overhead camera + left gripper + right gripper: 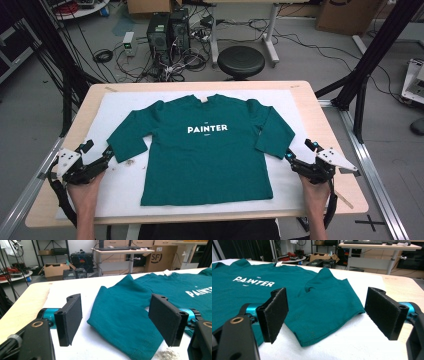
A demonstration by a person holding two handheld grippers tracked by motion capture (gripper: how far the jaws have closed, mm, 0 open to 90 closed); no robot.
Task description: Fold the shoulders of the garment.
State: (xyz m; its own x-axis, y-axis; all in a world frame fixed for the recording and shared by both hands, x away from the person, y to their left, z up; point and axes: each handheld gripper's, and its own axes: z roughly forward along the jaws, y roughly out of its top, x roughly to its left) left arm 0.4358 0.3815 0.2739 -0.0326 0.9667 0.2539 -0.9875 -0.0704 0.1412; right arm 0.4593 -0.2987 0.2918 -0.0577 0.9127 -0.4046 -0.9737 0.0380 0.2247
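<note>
From the high view: shirt (207,150) spread flat, face up, on the white mat (295,185) over the table (352,200), collar far, hem near, both sleeves angled outward and down. Left gripper (107,152) parked just beside the left cuff, right gripper (290,157) just beside the right cuff, neither touching cloth, both spread wide with nothing between the jaws. Looks like the very start of a fold, with the approach to the sleeves in hand and no grasp made yet. From the left gripper view: left gripper (116,320) gaping, left sleeve (122,322) lying flat straight ahead between the two pads, cuff edge nearest, a little speck of grit on the mat by the right-hand jaw. From the right gripper view: right gripper (329,315) likewise released and empty, right sleeve (329,305) flat ahead, its cuff corner pointing back between the jaws. Next move, by judgement: lower and slide forward so one jaw slips under the cuff edge, then pinch only the sleeve layers, not the mat; then lift and carry each sleeve inward across the chest. Worth matching both sides to keep the fold even.
</note>
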